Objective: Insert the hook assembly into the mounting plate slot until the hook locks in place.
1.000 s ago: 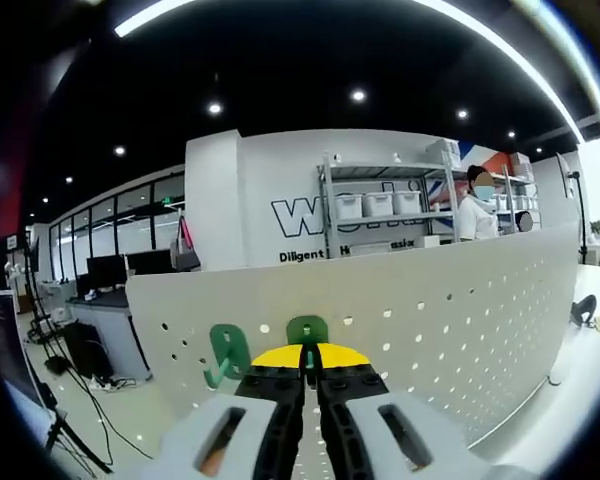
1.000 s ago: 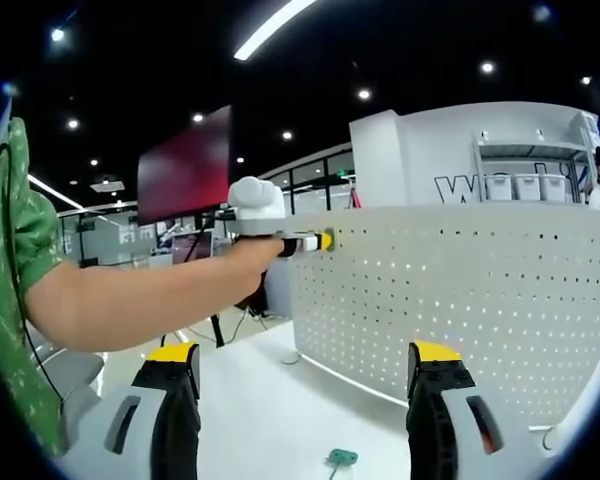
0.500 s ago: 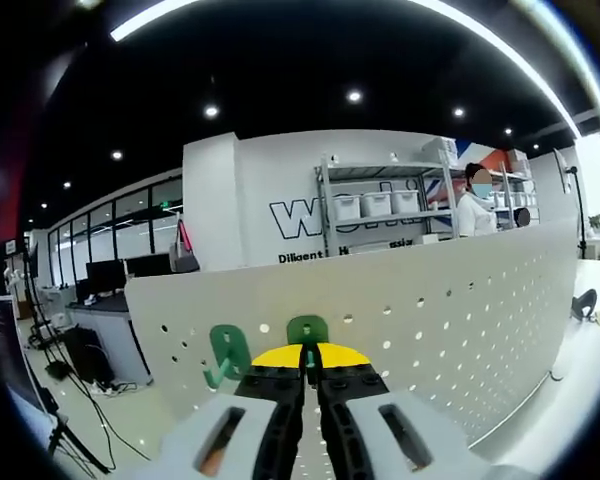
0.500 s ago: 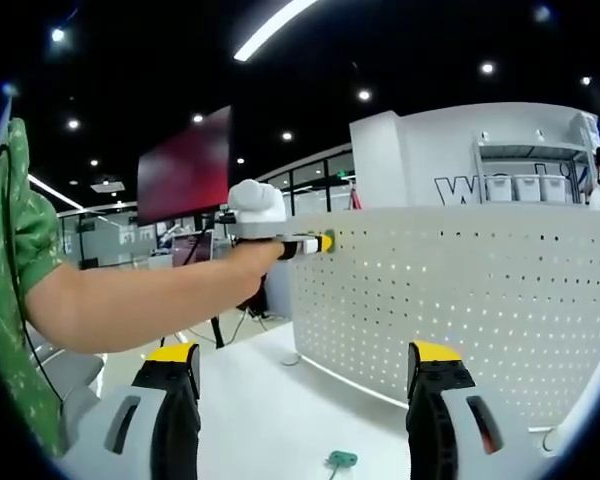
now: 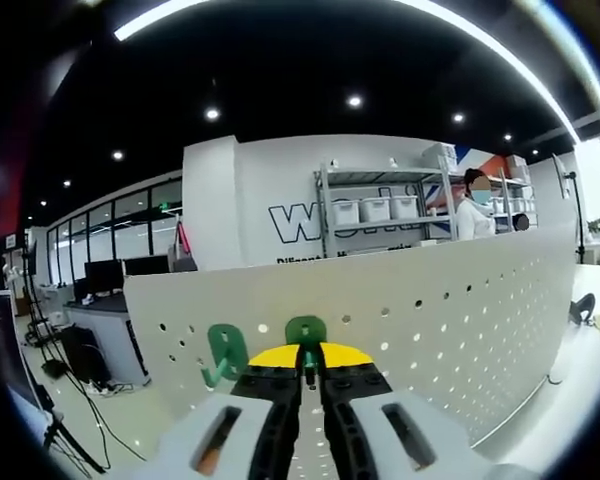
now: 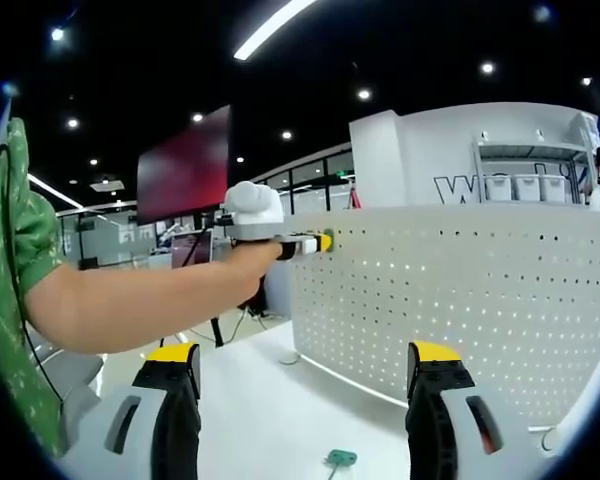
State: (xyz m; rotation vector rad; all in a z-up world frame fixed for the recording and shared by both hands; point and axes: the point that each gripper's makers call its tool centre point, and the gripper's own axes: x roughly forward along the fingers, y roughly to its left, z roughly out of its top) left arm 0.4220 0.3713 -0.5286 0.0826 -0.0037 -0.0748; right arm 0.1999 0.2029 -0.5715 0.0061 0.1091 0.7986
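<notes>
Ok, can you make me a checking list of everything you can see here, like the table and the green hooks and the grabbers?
Surface: white tabletop, mostly bare.
Job's things: white pegboard standing upright; one green hook already hanging on it; a second green hook pressed at the board between the left jaws.
Clutter: a spare green hook lying on the tabletop.
Grippers: left gripper shut on the second hook at the board's top edge; right gripper open, holding nothing, hanging back.
Cables: black cables on the floor by a desk.
Surroundings: office with a shelf of white bins, monitors, ceiling lights, a person behind the board.
</notes>
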